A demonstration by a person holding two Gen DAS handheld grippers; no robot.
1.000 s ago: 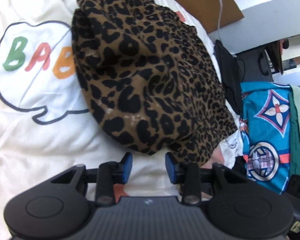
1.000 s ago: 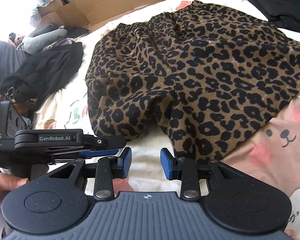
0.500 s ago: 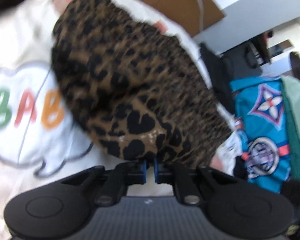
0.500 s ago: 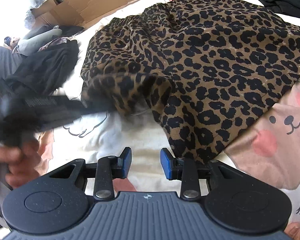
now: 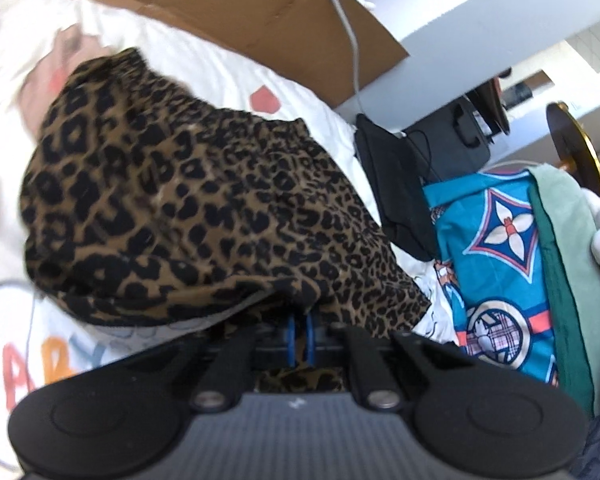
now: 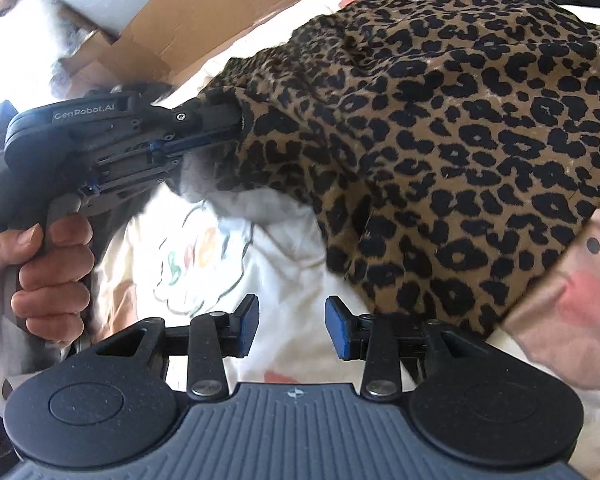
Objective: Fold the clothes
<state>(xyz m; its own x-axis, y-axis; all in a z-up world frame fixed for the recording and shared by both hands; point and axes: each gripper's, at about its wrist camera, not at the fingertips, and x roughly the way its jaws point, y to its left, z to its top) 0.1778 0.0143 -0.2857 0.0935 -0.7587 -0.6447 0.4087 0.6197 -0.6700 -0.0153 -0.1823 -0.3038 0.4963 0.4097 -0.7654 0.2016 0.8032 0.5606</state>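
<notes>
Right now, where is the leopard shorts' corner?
In the right wrist view, at left, the left gripper pinches the leopard-print shorts corner, lifted above the white BABY-print bedsheet.

Left tool (image 5: pixel 299 338) tips buried under leopard shorts (image 5: pixel 204 216)

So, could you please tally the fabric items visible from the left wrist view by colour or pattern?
Leopard print: 1, the shorts, pinched in the shut left tool
Blue patterned: 1, a cloth
Green: 1, a cloth beside the blue one
Black: 1, a dark item, kind unclear
White printed: 1, the bedsheet underneath
Total: 5
</notes>
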